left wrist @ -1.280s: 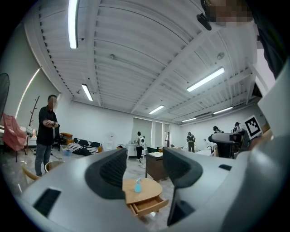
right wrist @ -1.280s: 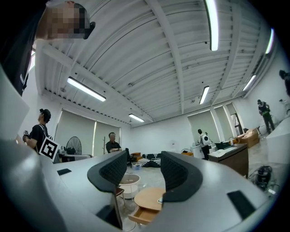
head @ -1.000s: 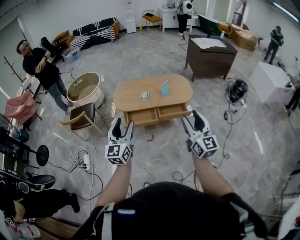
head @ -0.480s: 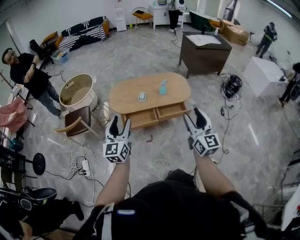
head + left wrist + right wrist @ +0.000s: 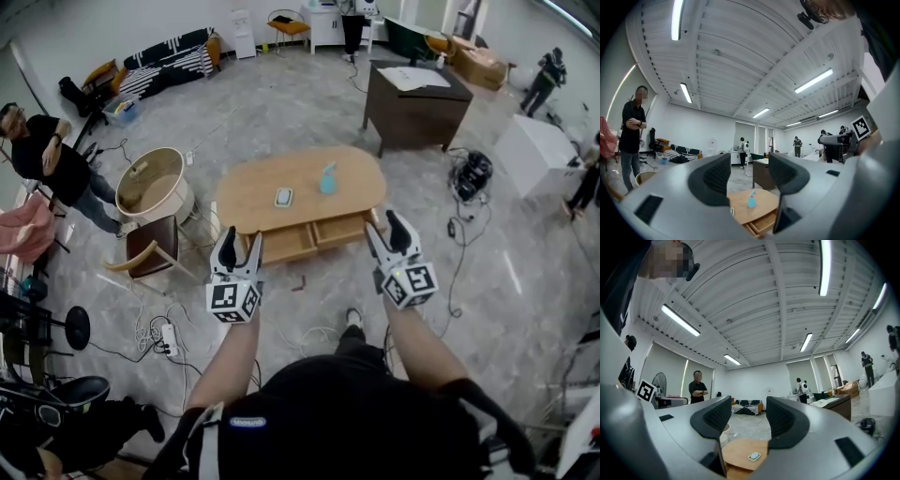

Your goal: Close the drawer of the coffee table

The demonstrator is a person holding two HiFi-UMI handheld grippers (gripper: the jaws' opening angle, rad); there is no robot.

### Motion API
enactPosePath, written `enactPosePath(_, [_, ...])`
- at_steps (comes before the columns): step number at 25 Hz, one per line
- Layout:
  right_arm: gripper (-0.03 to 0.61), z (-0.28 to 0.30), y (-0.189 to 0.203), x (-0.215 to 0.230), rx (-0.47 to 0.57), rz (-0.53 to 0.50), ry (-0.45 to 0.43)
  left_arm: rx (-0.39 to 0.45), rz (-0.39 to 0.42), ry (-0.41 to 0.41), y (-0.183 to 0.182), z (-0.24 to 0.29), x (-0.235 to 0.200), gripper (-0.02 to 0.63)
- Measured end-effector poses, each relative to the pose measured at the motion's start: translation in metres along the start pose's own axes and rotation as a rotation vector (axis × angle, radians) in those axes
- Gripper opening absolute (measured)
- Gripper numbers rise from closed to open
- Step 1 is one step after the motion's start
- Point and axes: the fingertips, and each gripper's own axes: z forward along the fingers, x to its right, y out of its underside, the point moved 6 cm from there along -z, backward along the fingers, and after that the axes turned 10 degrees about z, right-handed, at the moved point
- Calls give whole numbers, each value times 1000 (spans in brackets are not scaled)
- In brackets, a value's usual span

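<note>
Coffee table (image 5: 253, 187) with left drawer (image 5: 281, 242) and right drawer (image 5: 339, 230) pulled out of its near side.
Left gripper (image 5: 240, 242) and right gripper (image 5: 386, 227) hang in the air short of the table, not touching it, each with jaws spread and nothing between them. On the tabletop stand a blue spray bottle (image 5: 328, 178) and a small flat item (image 5: 284, 196), possibly a sponge; too small to tell.
</note>
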Motion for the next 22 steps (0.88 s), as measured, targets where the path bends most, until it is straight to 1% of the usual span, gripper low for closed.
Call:
enactPosePath(3, [208,27,3,30,10,1,-18,7,1,-48,7,30,1,235])
enactPosePath(5, [209,44,3,50,14,1,-33,4,3,-63,10,52,5,235])
enactPosePath(8, [209,65,2,77,7,-5,-43,-8,9,-59,14,86,14,235])
enactPosePath(14, [208,91,11,120,-17,22,-27,-25,12,-47,21,137,23,235])
enactPosePath(18, [208,104,8,149,-18,23,-32,-32,4,-48,23,172,28,235])
enactPosePath(22, [209,115,0,192,-16,16,-14,-27,2,-49,25,213,47,235])
